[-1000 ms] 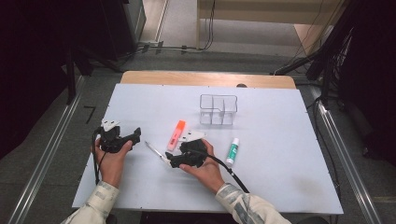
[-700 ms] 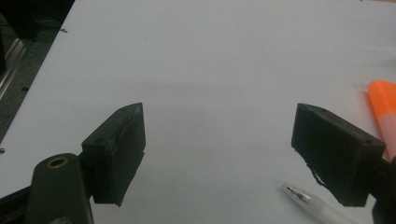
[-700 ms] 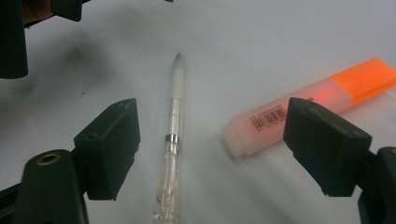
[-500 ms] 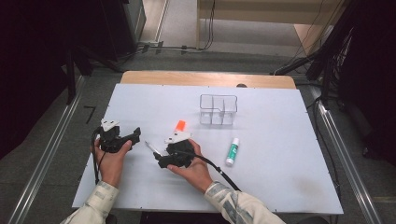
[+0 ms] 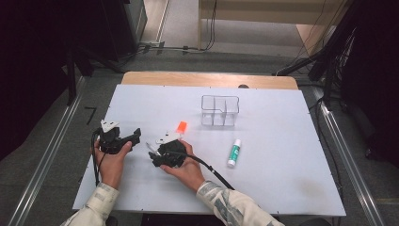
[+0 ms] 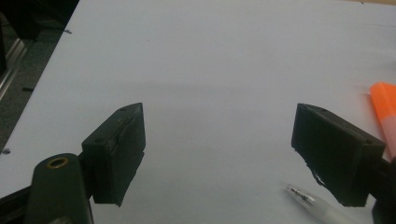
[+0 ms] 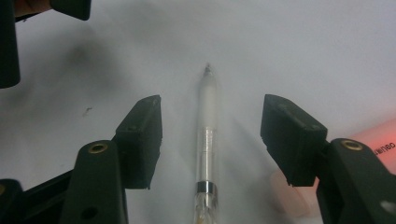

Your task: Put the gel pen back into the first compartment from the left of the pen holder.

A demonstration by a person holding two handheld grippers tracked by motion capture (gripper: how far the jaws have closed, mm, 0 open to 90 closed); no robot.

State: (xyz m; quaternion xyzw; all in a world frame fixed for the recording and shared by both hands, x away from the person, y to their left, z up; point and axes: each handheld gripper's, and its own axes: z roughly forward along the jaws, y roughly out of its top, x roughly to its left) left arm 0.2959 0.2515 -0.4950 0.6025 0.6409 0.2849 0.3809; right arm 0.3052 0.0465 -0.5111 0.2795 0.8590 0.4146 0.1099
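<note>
My right gripper (image 7: 212,140) straddles the clear pen (image 7: 207,140); its jaws have just been closing but do not yet touch it. The pen lies flat on the table (image 5: 282,165), its long axis running along the jaws, tip pointing away. My left gripper (image 6: 219,154) stands open, farther off.

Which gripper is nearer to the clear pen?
Right. The right gripper has the pen between its jaws, which have just been closing without touching it yet. The left gripper sits open beside the pen tip.
</note>
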